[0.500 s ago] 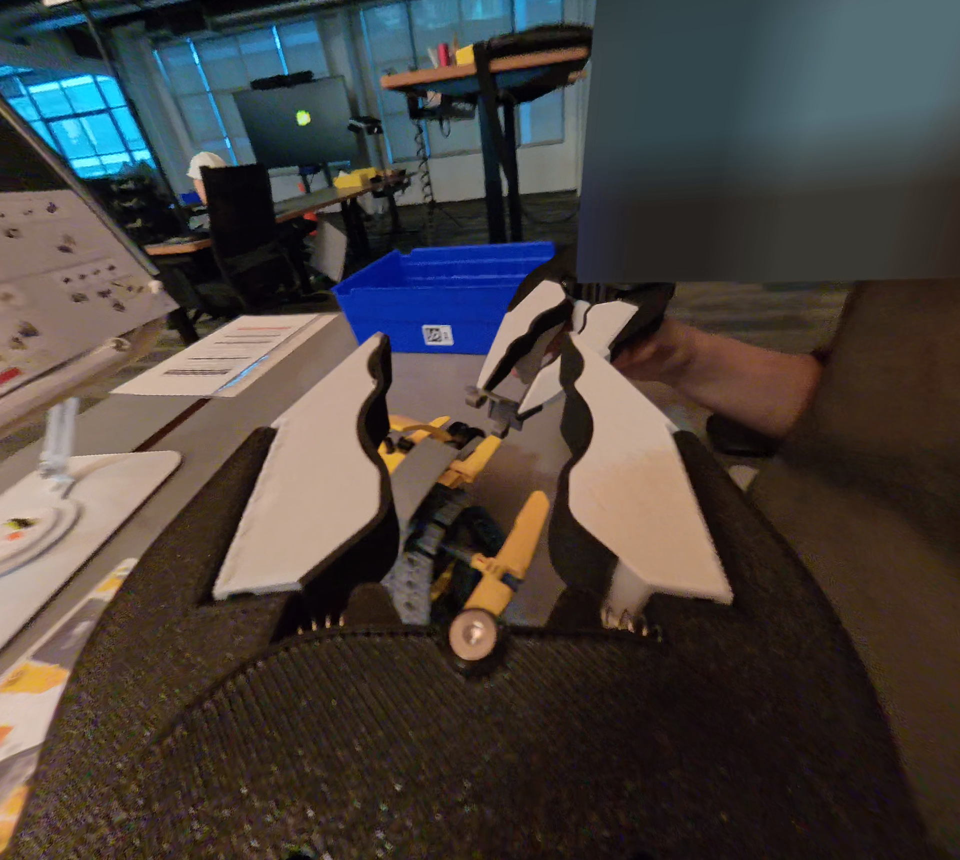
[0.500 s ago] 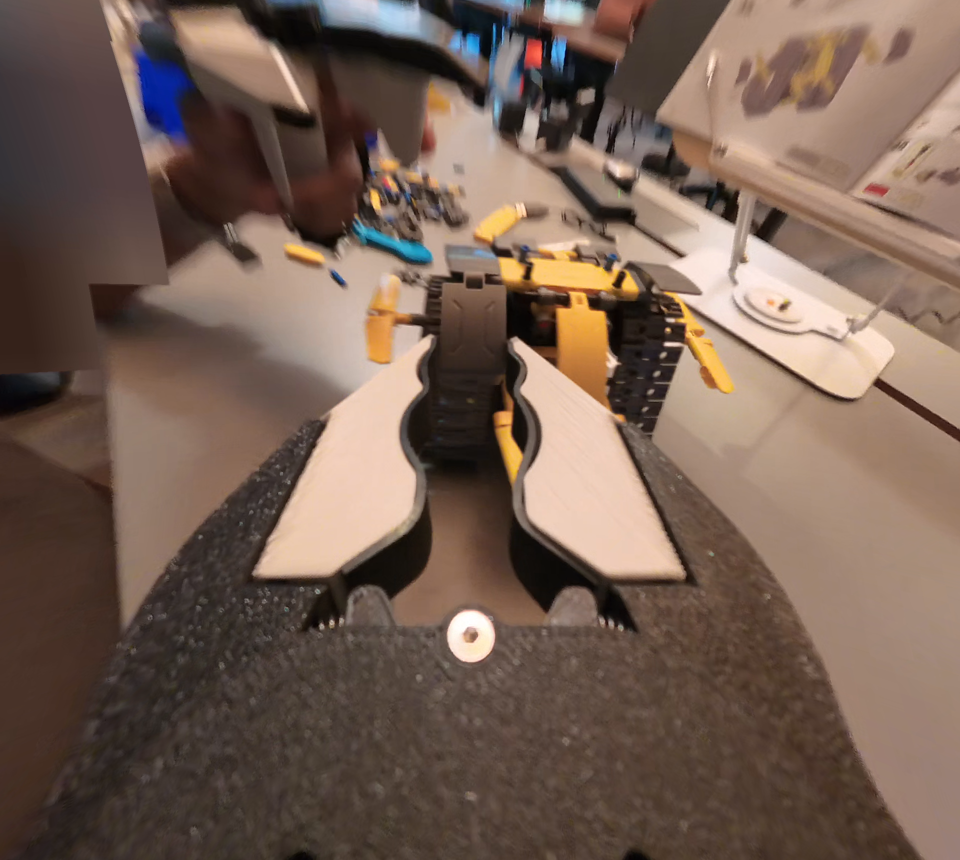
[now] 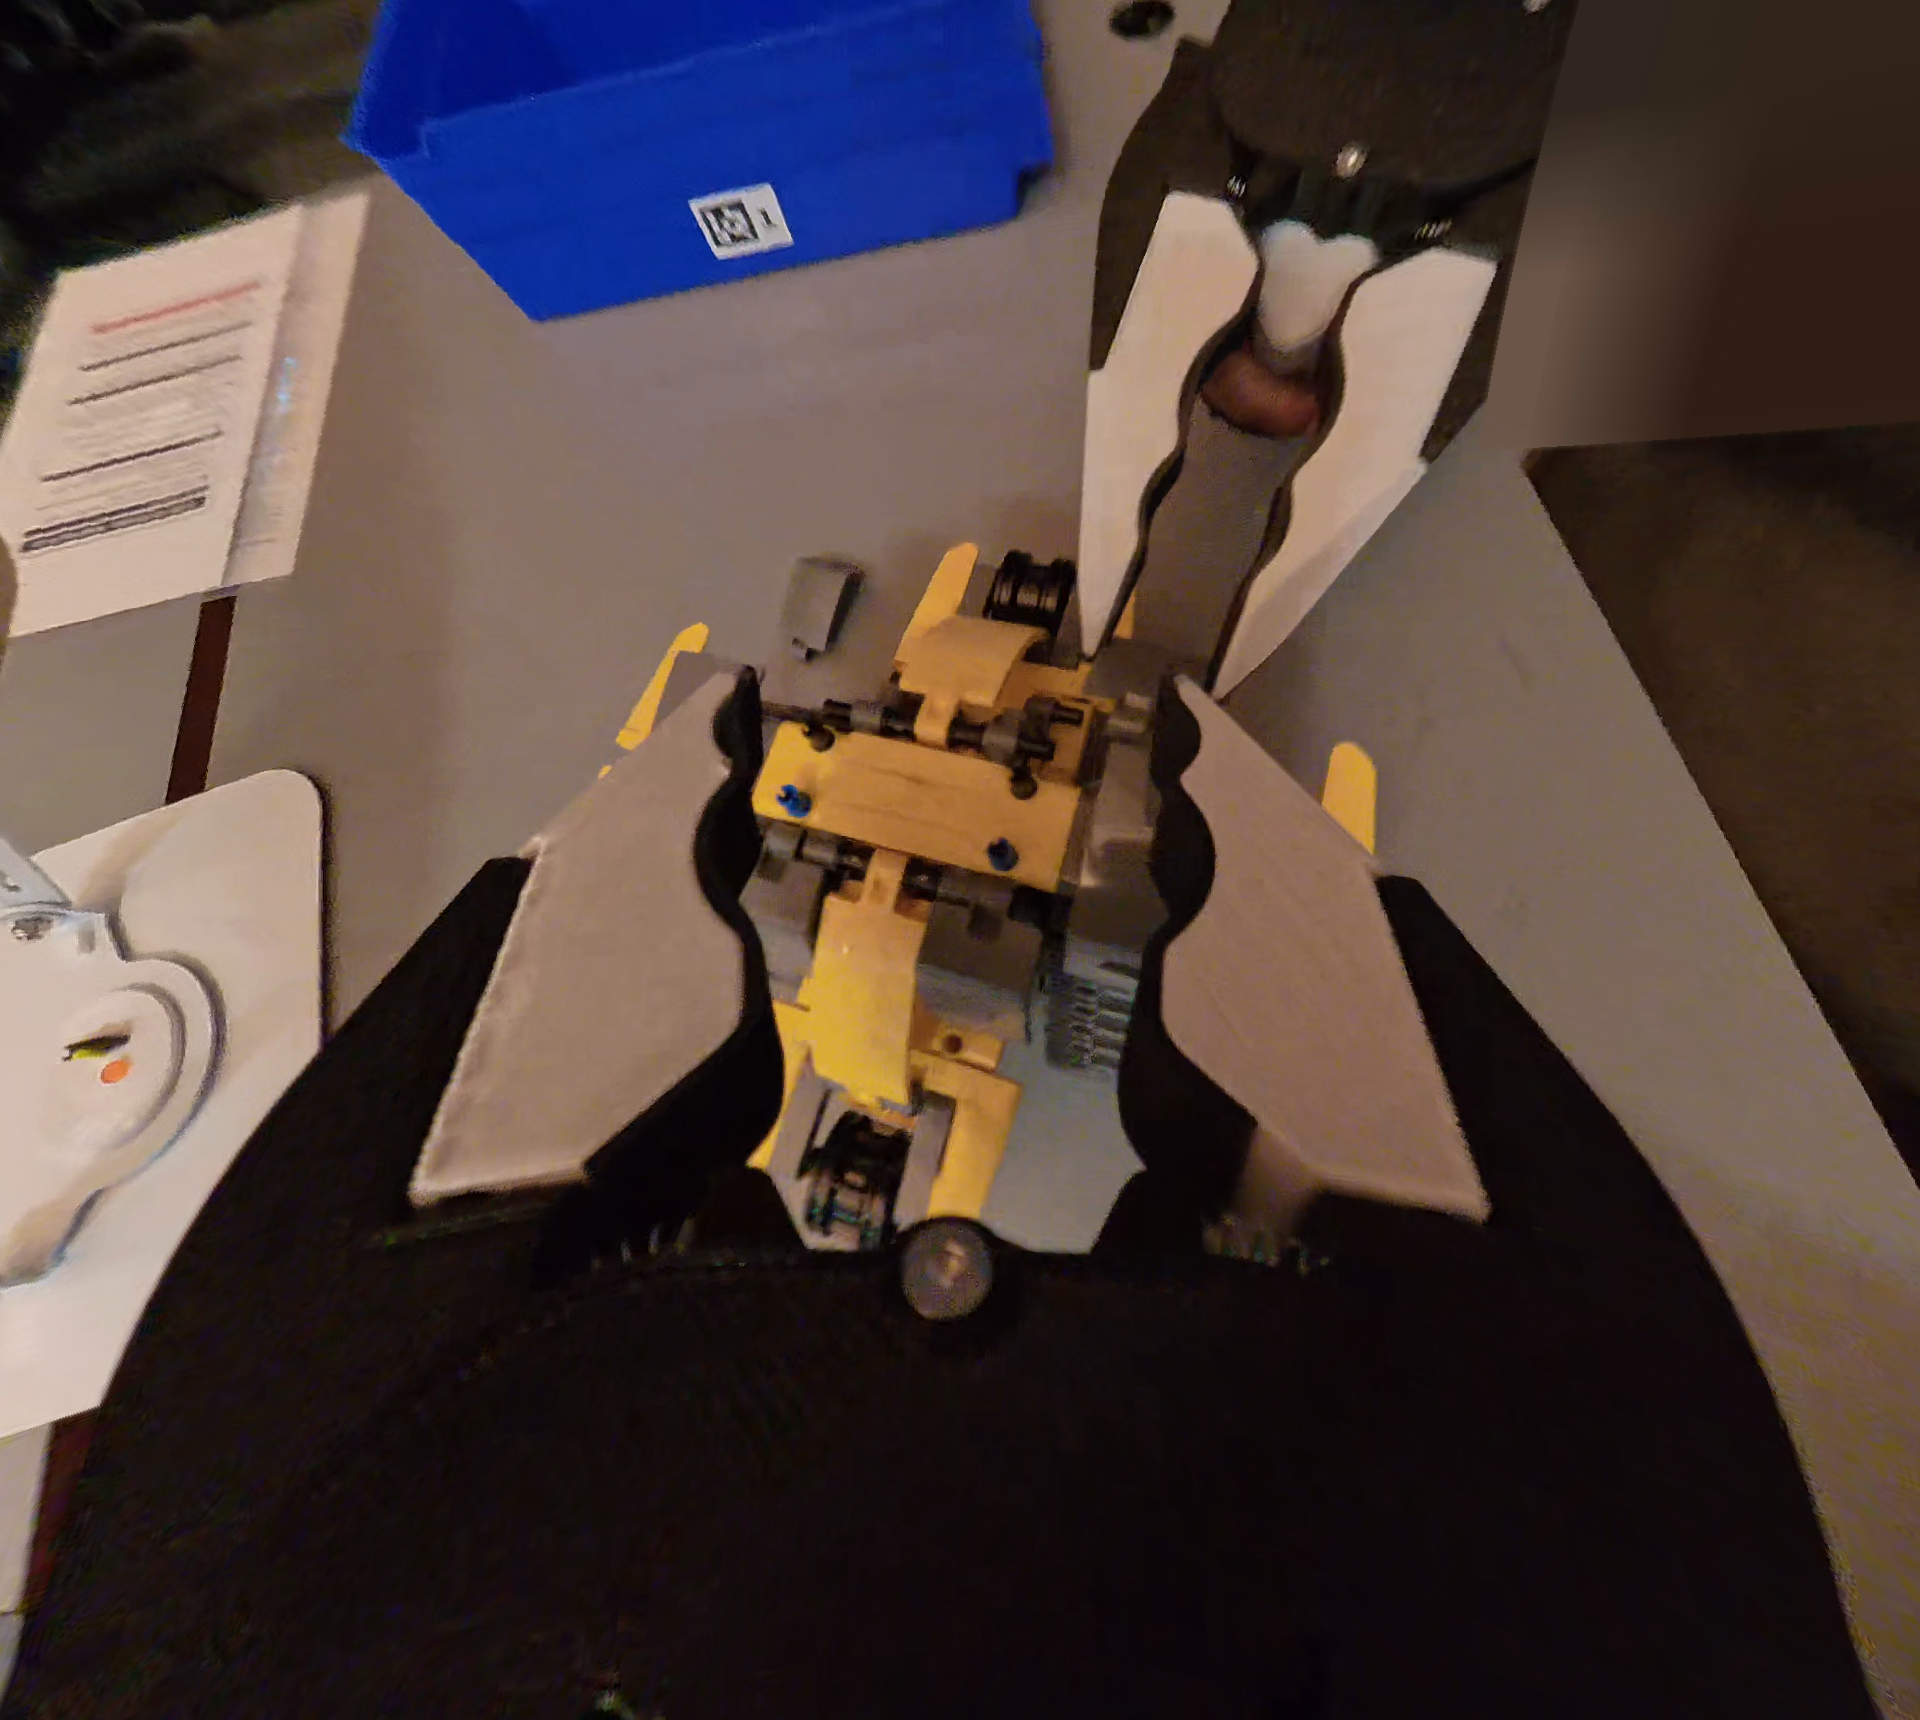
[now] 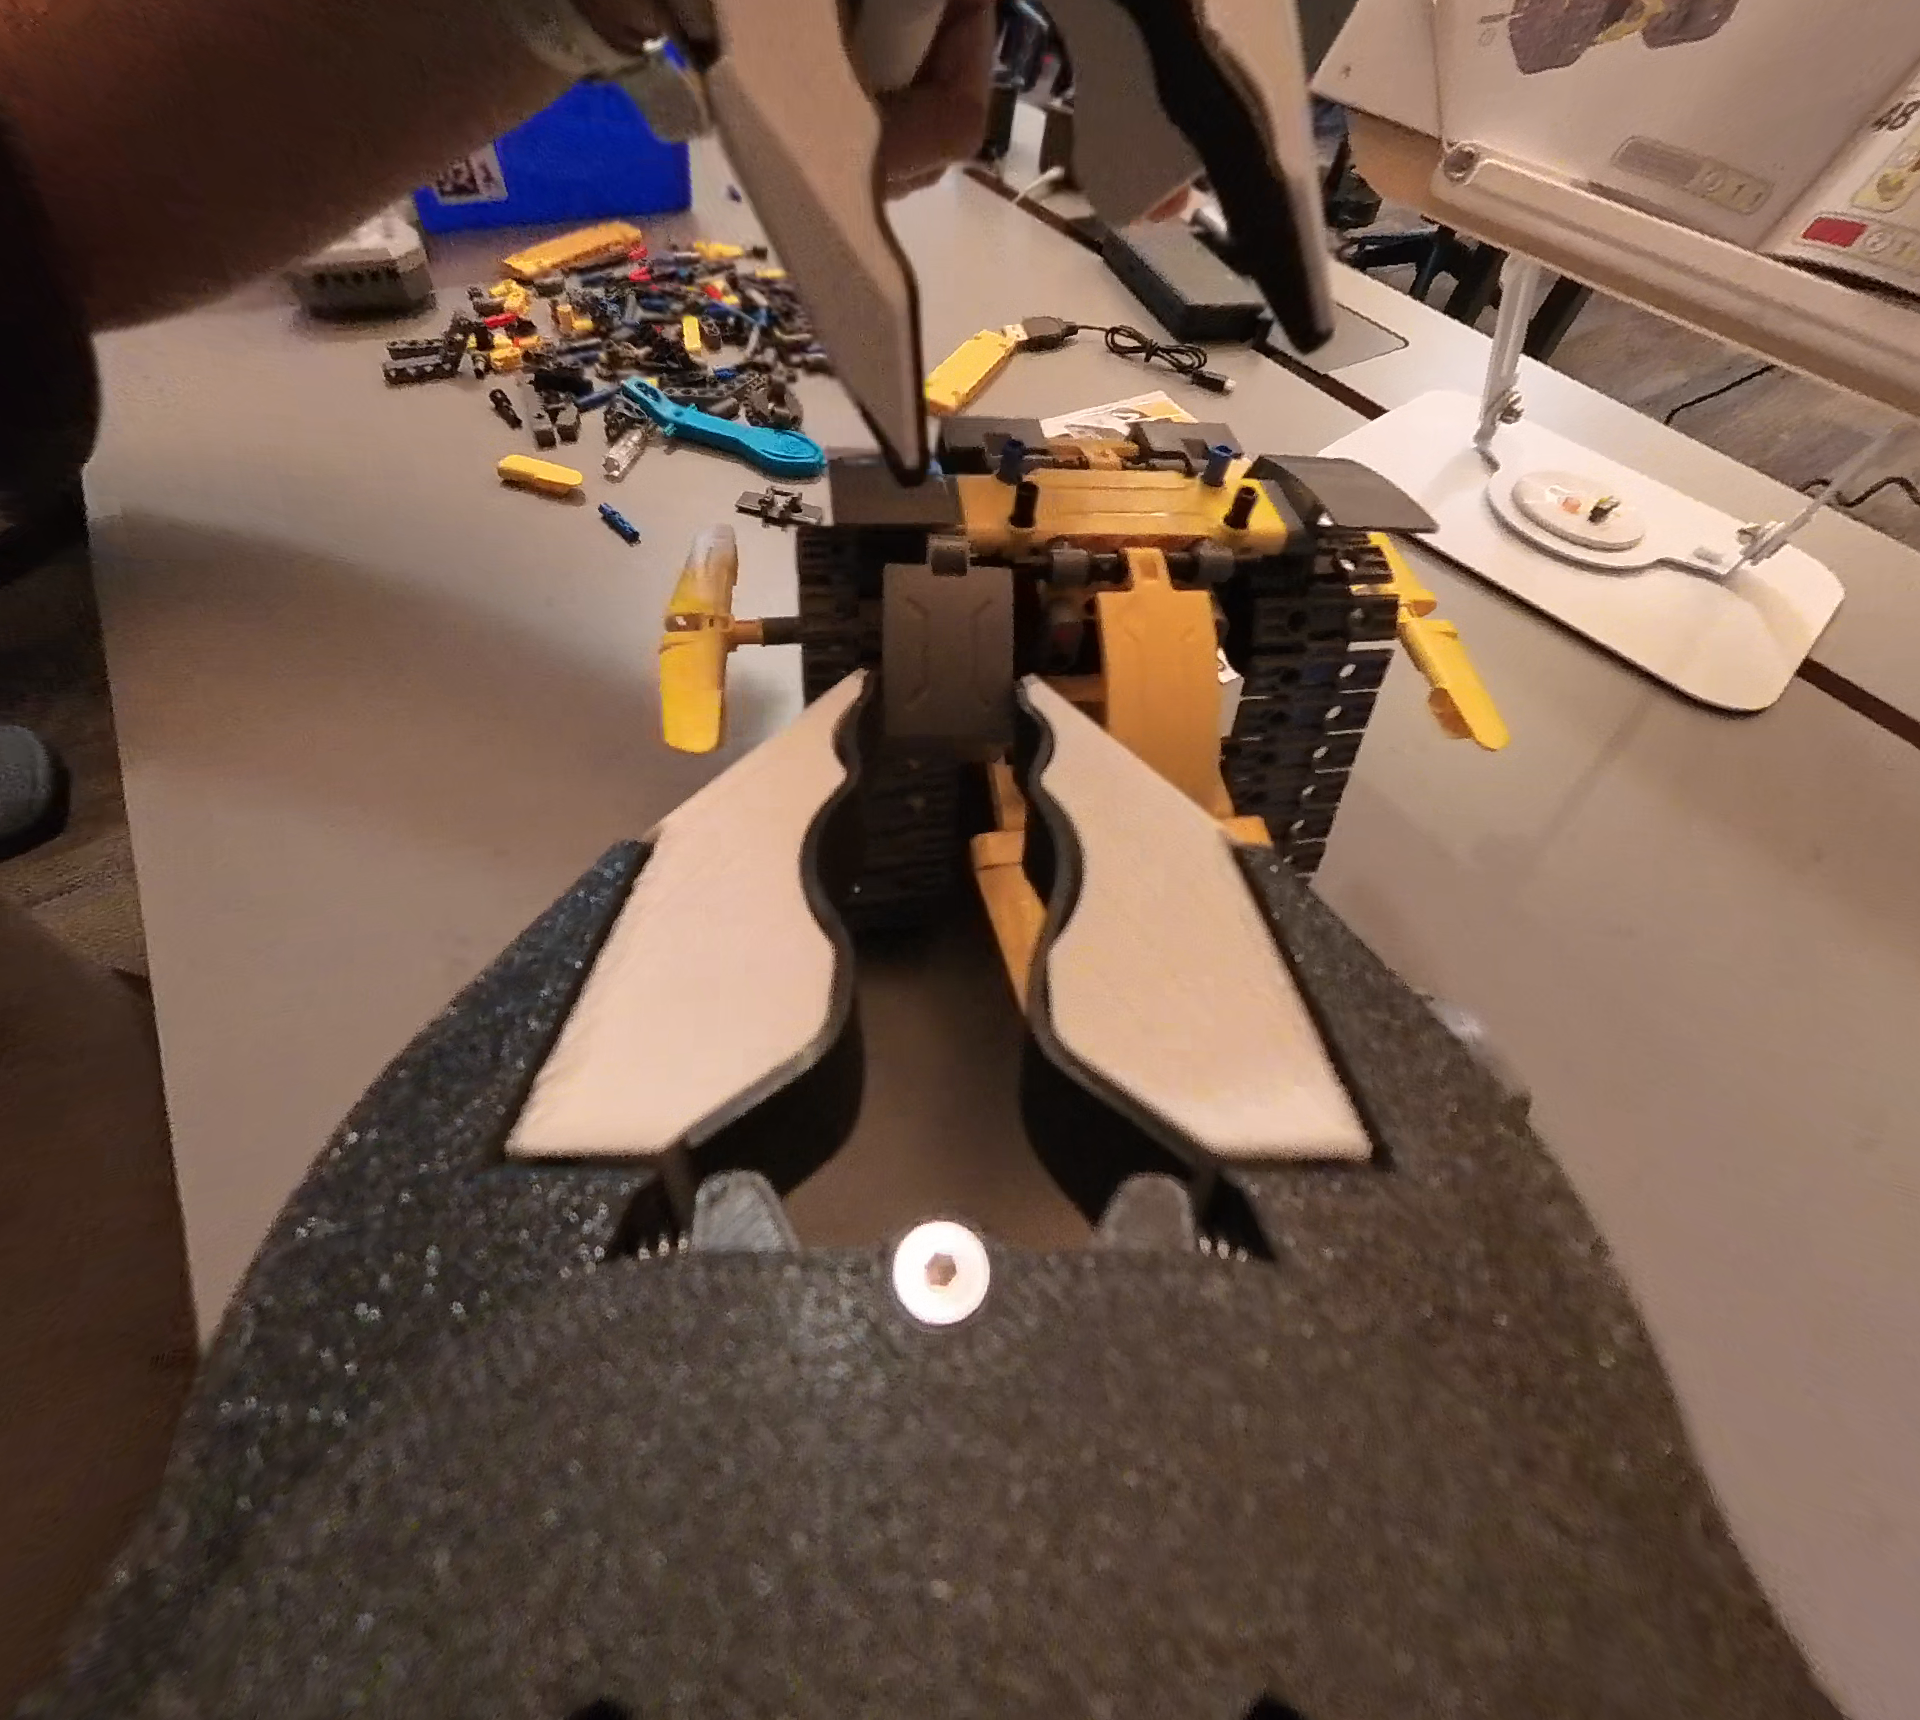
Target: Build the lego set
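Here, left gripper (image 3: 953, 688) gaping astride half-built model (image 3: 914, 797), right gripper (image 4: 943, 688) clamping its 6 o'clock panel (image 4: 945, 631), parts (image 4: 623, 340) loose at 10 o'clock.

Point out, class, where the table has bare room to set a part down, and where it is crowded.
Bare: the grey stretch between the blue bin, the paper sheet and the yellow model; also right of the model. Crowded: the loose-parts pile and the white stand base.

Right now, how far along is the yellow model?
Done: the tracked yellow model stands on both tracks. In hand: the right tool is shut on a grey curved panel at its front; the open left tool touches a dark top panel. Left: a pile of loose parts lies behind.
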Demonstrator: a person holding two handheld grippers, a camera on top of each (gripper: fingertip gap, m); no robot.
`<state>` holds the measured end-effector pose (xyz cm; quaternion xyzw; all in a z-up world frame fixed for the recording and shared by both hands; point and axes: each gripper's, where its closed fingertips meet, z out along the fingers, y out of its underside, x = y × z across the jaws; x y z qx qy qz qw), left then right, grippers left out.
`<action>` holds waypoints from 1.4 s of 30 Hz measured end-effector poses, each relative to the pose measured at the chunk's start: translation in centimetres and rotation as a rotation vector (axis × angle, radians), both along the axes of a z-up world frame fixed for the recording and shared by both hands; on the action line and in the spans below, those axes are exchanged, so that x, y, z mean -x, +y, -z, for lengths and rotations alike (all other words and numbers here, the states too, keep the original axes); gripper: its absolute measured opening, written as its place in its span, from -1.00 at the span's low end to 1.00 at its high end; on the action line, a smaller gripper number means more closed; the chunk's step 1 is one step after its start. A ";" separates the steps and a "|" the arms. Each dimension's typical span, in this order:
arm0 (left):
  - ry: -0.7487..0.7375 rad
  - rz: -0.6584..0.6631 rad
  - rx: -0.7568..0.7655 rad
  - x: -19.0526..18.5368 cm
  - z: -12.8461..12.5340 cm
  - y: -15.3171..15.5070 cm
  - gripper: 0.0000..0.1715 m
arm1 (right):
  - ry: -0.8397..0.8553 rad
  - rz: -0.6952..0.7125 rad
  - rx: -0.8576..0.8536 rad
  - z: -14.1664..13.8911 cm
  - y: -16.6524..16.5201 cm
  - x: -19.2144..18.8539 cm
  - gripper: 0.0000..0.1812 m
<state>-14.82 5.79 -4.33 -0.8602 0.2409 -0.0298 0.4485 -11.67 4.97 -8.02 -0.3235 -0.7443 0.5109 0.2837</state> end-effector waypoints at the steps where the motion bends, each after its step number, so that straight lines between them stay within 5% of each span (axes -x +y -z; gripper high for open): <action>1: 0.010 0.022 0.034 0.1 0.1 0.0 -0.15 | -0.001 0.008 0.006 -0.1 0.0 -0.1 -0.75; 9: 0.048 0.154 0.247 -0.2 2.3 0.2 -0.15 | 0.054 0.082 0.012 0.3 0.9 0.1 -0.75; 42: -0.021 0.159 0.177 0.4 2.2 -0.6 -0.45 | 0.041 0.020 0.089 0.7 0.2 1.3 -0.74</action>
